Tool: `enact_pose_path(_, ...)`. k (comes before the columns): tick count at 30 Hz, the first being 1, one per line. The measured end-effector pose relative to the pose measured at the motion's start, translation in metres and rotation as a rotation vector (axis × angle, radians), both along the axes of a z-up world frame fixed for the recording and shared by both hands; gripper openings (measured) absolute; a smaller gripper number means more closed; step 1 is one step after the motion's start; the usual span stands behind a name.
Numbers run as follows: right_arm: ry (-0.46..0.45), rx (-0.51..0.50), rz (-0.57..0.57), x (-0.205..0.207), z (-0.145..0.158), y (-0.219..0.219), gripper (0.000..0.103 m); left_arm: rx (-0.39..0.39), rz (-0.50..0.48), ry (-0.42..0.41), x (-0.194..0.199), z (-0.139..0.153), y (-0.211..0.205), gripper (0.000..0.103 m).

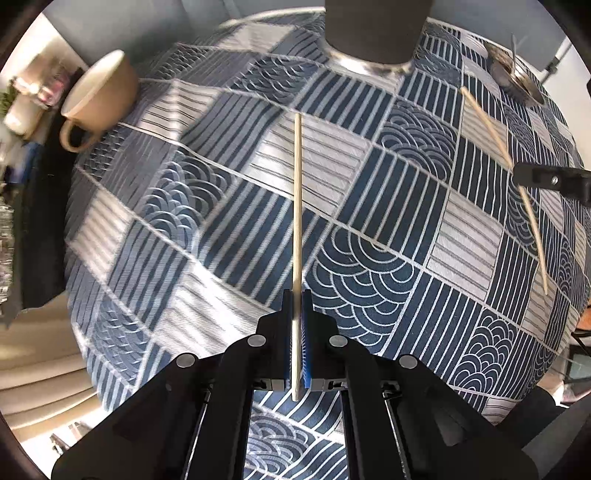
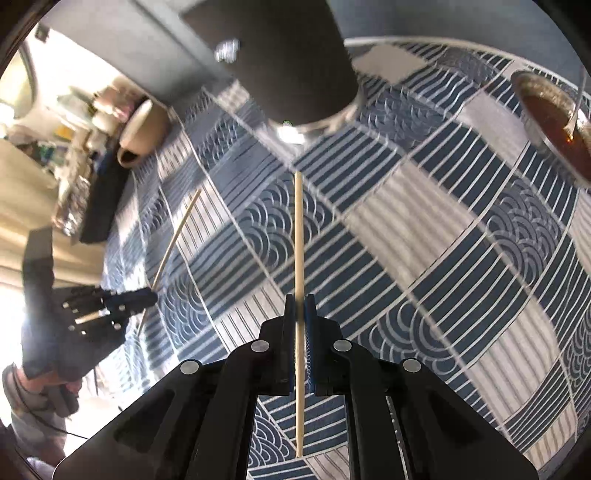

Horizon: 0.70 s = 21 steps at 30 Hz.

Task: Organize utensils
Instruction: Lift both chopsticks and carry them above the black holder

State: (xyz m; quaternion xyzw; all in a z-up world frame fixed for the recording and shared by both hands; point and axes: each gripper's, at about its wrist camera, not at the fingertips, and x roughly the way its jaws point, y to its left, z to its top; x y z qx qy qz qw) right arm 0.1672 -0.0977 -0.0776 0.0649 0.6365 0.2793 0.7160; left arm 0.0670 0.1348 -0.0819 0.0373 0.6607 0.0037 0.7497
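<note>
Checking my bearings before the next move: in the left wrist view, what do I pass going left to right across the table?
Beige cup → chopstick in the left tool → dark cylindrical container → second chopstick, held by the right tool → small dish with a spoon at the far right edge.

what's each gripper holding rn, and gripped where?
Left gripper: a pale wooden chopstick, pinched near one end. Right gripper: a second pale wooden chopstick, pinched about midway along it. Both jaws shut on them.
</note>
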Motion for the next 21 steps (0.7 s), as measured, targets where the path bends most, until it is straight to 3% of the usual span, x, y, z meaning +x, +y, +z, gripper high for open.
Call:
enact_pose_path(4, -0.033, 0.078, -0.035, 0.014, 0.019, -0.011, 0.005, 0.039, 0.002, -0.063, 0.003, 0.036, -0.005, 0.005)
enact_pose_path(8, -0.123, 0.044, -0.029, 0.030, 0.040, -0.015, 0.005, 0.082, -0.011, -0.123, 0.009, 0.067, -0.013, 0.005)
enact_pose_path(13, -0.217, 0.076, -0.049, 0.055, 0.075, -0.025, 0.005, 0.141, -0.057, -0.216, 0.027, 0.104, -0.030, 0.005)
enact_pose_path(21, -0.395, 0.174, -0.032, 0.094, 0.143, -0.021, 0.005, 0.190, -0.086, -0.297, 0.053, 0.142, -0.035, 0.005)
